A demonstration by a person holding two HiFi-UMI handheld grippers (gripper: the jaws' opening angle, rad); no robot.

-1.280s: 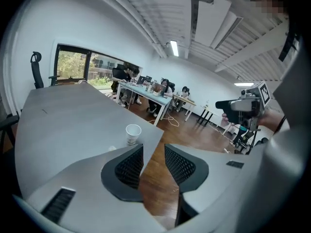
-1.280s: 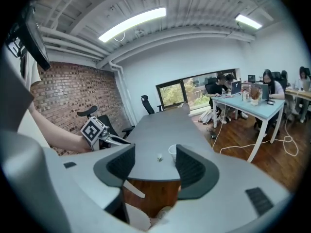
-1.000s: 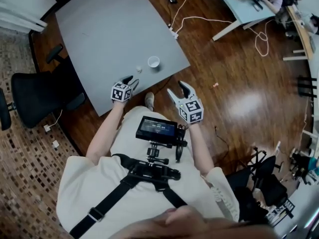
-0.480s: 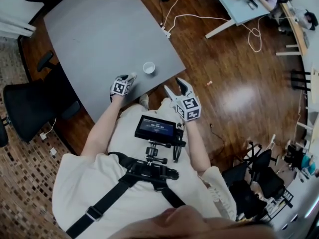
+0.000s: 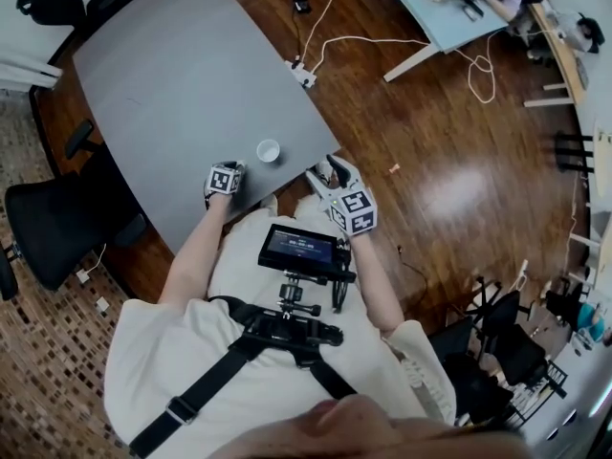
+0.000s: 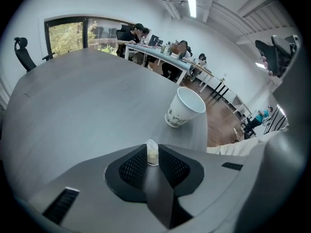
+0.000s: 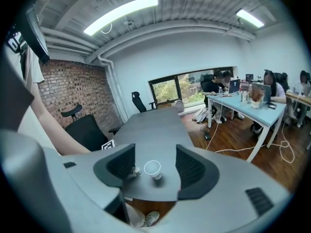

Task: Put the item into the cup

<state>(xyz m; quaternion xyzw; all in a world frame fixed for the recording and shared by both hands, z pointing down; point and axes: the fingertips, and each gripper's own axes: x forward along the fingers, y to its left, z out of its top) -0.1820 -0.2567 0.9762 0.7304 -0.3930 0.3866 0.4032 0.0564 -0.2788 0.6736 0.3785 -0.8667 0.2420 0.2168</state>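
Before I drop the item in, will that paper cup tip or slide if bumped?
Likely light: the cup looks like empty paper. Narrower base than mouth, so a rim nudge may tip it. The smooth table may let it slide.

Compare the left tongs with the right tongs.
The left tongs have just closed onto the small item; the right tongs stand wide open, empty. The left tongs sit low over the table; the right tongs hover off its edge. Both face the cup.
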